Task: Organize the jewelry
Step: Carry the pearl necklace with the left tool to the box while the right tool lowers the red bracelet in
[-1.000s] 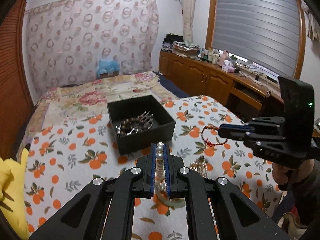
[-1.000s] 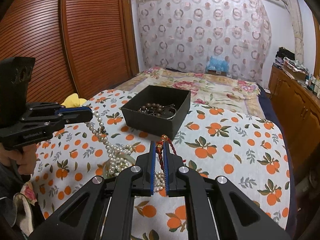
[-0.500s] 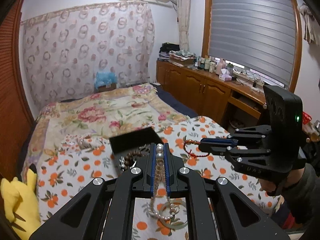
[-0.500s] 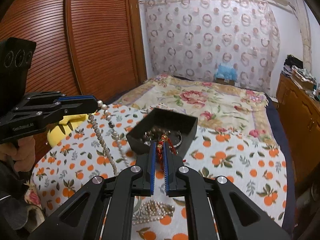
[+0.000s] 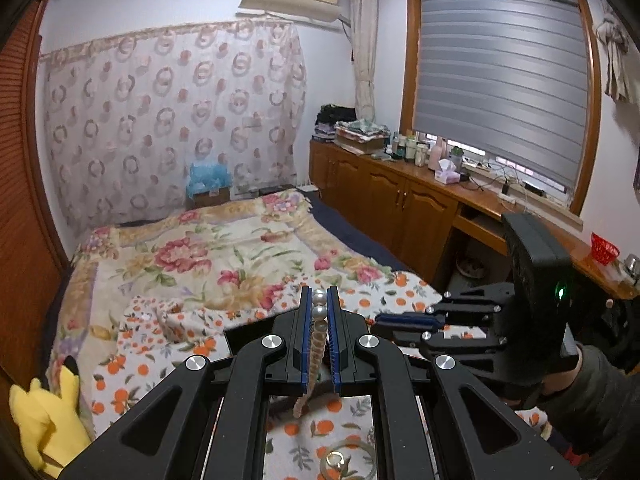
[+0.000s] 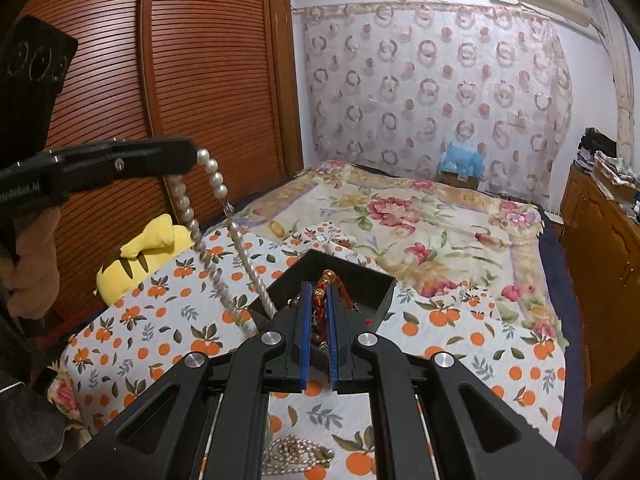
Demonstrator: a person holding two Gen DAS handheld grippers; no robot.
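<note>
My left gripper (image 5: 319, 300) is shut on a white pearl necklace (image 5: 319, 312). In the right wrist view that necklace (image 6: 216, 188) hangs from the left gripper (image 6: 192, 156) in two strands that reach down to the left corner of the black jewelry box (image 6: 360, 280). My right gripper (image 6: 319, 292) is shut on a red cord bracelet (image 6: 320, 296) with a gold bead, held above the open box. In the left wrist view the right gripper (image 5: 380, 318) is at the right and the box (image 5: 248, 334) is mostly hidden behind my fingers.
An orange-print cloth (image 6: 160, 332) covers the near end of the bed. A heap of pearls (image 6: 296, 452) lies on it below my right gripper. A green bangle (image 5: 344, 460) lies below my left. A yellow plush toy (image 6: 140, 252) sits at the left edge. Wooden cabinets (image 5: 400, 204) line the right wall.
Both grippers have risen and tipped upward with their jewelry. The pearl necklace is lifted off the cloth and now hangs long. The red bracelet has moved over the box.
</note>
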